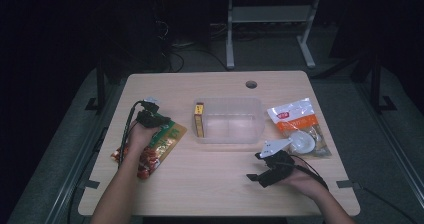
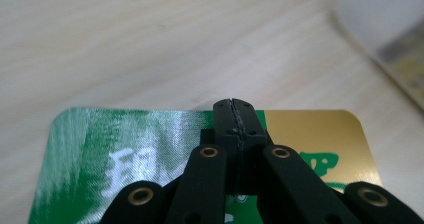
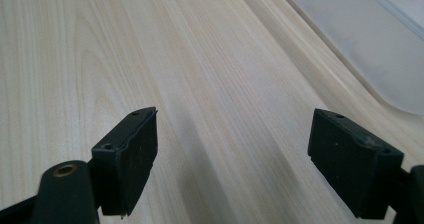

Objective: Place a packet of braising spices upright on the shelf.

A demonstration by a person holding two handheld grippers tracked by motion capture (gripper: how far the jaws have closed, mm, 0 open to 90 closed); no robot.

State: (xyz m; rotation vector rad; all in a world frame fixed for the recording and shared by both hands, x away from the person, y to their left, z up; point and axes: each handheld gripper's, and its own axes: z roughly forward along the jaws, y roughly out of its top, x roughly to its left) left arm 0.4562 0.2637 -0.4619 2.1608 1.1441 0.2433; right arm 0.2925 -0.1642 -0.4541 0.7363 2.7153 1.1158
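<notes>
Pale wooden table (image 1: 220, 184) under dim light, dark floor and grey metal desk legs (image 1: 230, 34) beyond its far edge; round cable hole (image 1: 251, 84) near that far edge.

Centre of table: clear plastic tub (image 1: 228, 120), with a narrow yellow box (image 1: 199, 119) standing on edge against its left wall.

Right of tub: orange-and-white food packet (image 1: 295, 119) lying flat, a round white piece (image 1: 302, 142) showing at its near end.

Left of tub: green, gold and red snack packet (image 1: 157, 149) lying flat, slanted, its gold corner nearest the tub.

Left gripper (image 1: 150, 115) held from above by the left hand (image 1: 142, 136), resting over the far end of the snack packet, black cable (image 1: 127, 129) trailing along its left side. In the left gripper view: jaws pressed together at the tips (image 2: 233, 119), just over the packet's far edge where green meets gold; whether foil is pinched between them, not possible to tell. Blurred corner of the tub at upper right of that view.

Right gripper (image 1: 256, 166) held low near the front right of the table, close to the near end of the orange packet but apart from it, grey three-cornered plate (image 1: 274, 146) on top, right hand (image 1: 302, 176) behind. In the right gripper view: jaws spread wide (image 3: 230, 154), bare wood between them, nothing held, tub wall at upper right.
</notes>
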